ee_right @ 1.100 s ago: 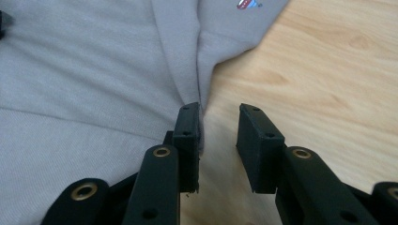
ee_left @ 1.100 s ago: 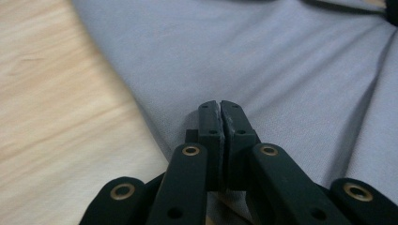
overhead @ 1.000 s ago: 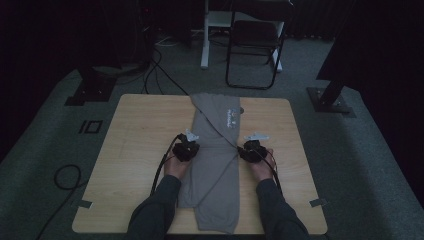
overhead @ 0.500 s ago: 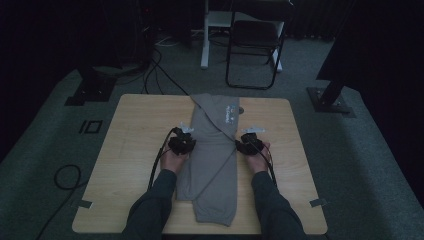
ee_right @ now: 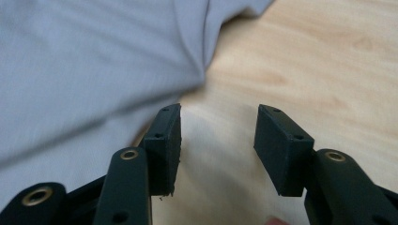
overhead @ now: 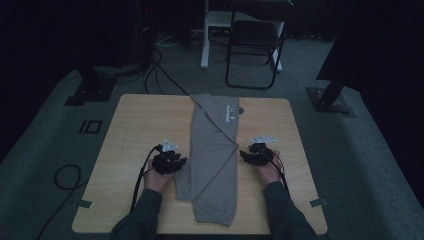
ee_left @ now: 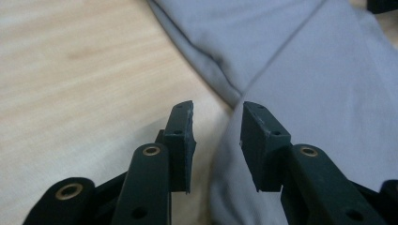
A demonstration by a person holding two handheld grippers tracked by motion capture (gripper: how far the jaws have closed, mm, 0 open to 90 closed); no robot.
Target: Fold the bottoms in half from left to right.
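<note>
A grey shirt, folded into a long narrow strip, lies down the middle of the wooden table. My left gripper is at the strip's left edge. Its jaws have just been opening and stand apart in the left gripper view; the cloth's edge lies below the gap, unpinched. My right gripper is just off the strip's right edge. Its jaws have also just been opening, with bare wood between them and the shirt beside the left jaw.
A folding chair and a white stand are on the floor beyond the table's far edge. Black stand bases flank the table. Cables trail on the floor at the left. Bare wood lies on both sides of the shirt.
Both grippers' jaws have opened and let go of the shirt. Both hands drew back toward the near edge, the left one also sliding leftward off the cloth.
</note>
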